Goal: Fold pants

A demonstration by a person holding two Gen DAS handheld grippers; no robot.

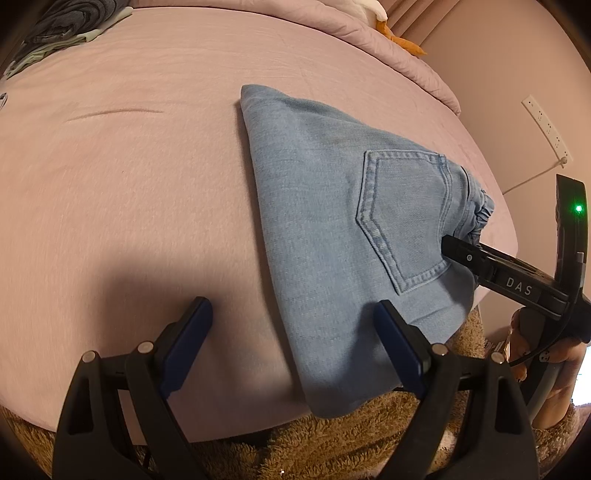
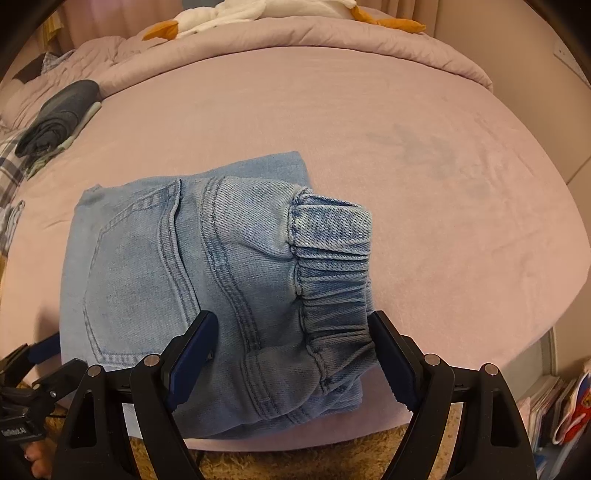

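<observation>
Light blue denim pants (image 1: 332, 206) lie folded into a compact stack near the front edge of the pink bed (image 1: 129, 184), back pocket up. In the right wrist view the pants (image 2: 221, 266) show the elastic waistband on the right. My left gripper (image 1: 295, 325) is open, hovering over the pants' near left edge. My right gripper (image 2: 291, 339) is open, its jaws standing either side of the waistband end without closing on it. It also shows in the left wrist view (image 1: 454, 251) at the pants' right side.
A dark folded garment (image 2: 59, 114) lies at the bed's far left. A rumpled pink duvet (image 2: 295, 40) and a white-orange plush toy (image 2: 229, 14) sit at the back. A beige shaggy rug (image 1: 332, 443) lies below the bed. Books (image 2: 554, 406) stand at the right.
</observation>
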